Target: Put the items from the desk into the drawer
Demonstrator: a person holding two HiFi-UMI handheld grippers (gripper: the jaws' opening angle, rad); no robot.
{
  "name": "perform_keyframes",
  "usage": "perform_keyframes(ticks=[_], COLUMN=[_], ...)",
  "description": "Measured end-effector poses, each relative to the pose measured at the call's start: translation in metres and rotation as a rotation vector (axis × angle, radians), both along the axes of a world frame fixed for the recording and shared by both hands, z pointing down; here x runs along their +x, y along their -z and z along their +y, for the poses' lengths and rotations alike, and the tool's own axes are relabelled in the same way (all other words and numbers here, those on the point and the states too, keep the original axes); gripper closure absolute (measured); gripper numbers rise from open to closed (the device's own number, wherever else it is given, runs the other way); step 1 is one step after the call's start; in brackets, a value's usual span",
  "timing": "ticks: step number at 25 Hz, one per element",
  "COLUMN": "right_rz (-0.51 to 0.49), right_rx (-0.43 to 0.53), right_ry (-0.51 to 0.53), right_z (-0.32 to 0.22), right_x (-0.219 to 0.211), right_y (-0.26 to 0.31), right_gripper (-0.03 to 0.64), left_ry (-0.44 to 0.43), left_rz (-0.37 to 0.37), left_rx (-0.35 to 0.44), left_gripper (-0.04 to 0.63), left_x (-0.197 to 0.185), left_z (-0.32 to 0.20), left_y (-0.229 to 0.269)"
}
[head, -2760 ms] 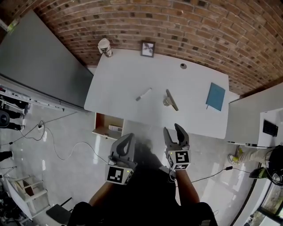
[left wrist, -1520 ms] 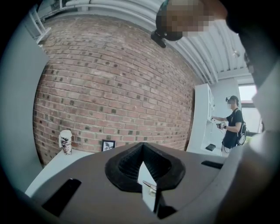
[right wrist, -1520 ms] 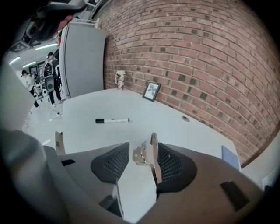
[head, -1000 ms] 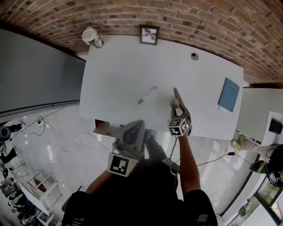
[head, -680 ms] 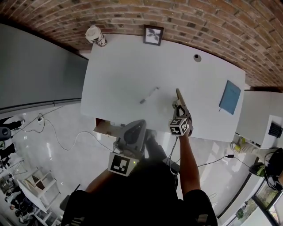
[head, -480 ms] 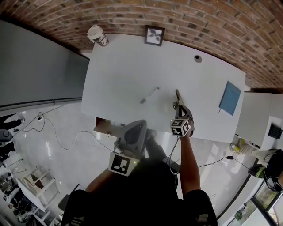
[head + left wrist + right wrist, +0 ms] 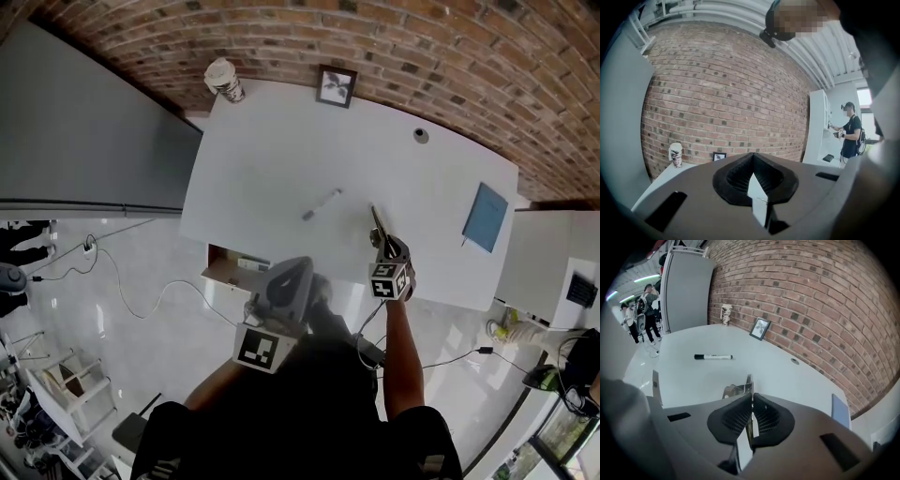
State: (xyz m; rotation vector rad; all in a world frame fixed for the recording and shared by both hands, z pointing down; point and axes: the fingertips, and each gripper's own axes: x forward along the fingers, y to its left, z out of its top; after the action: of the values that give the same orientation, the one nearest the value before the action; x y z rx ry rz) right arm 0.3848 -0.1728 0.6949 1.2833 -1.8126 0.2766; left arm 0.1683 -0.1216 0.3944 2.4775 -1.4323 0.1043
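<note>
A long thin metal clip (image 7: pixel 377 223) pokes out past my right gripper (image 7: pixel 386 249), whose jaws are pressed together on it over the white desk (image 7: pixel 272 150), close to its near edge. In the right gripper view the clip (image 7: pixel 742 389) stands edge-on between the pads of the right gripper (image 7: pixel 751 401). I cannot tell whether it touches the desk. A black-and-white marker (image 7: pixel 322 203) (image 7: pixel 713 356) lies left of it. A blue notebook (image 7: pixel 485 217) (image 7: pixel 840 410) lies at the desk's right end. My left gripper (image 7: pixel 296 274) (image 7: pixel 753 161) is shut and empty, near my body.
An open drawer (image 7: pixel 239 265) shows under the desk's near left edge. Along the brick wall stand a paper cup (image 7: pixel 224 80) (image 7: pixel 675 154), a picture frame (image 7: pixel 336 86) (image 7: pixel 760 327) and a small round fitting (image 7: pixel 421 135). A grey partition (image 7: pixel 94 131) is at left. A person (image 7: pixel 851 136) stands far right.
My right gripper went from open in front of my body out to the desk and shut on the metal clip, then drew it slightly toward the near edge. The left gripper barely moved.
</note>
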Motion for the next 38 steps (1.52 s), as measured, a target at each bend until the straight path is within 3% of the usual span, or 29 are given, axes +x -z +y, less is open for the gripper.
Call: perform_keyframes(ticks=[8,14,27,38], right_rz=[-0.092,-0.174,-0.288,-0.304], right_rx=[0.05,0.085,0.07,0.022], right_ry=[0.013,0.096,0.347,0.528], right_z=[0.033,0.06,0.104,0.135], right_x=[-0.008,-0.032,-0.134,-0.232], right_y=[0.034,0.055,0.075,0.073], right_gripper=[0.609,0.609,0.611,0.609], left_ry=[0.074,0.172,0.45,0.601], left_rz=[0.003,-0.018,-0.073,-0.064], left_rx=[0.051,0.082,0.088,0.075], left_gripper=[0.601,0.601,0.601,0.601], left_x=[-0.008,-0.022,-0.092,-0.17], left_z=[0.045,0.088,0.165,0.205], left_y=[0.019,0.027,0.031,0.024])
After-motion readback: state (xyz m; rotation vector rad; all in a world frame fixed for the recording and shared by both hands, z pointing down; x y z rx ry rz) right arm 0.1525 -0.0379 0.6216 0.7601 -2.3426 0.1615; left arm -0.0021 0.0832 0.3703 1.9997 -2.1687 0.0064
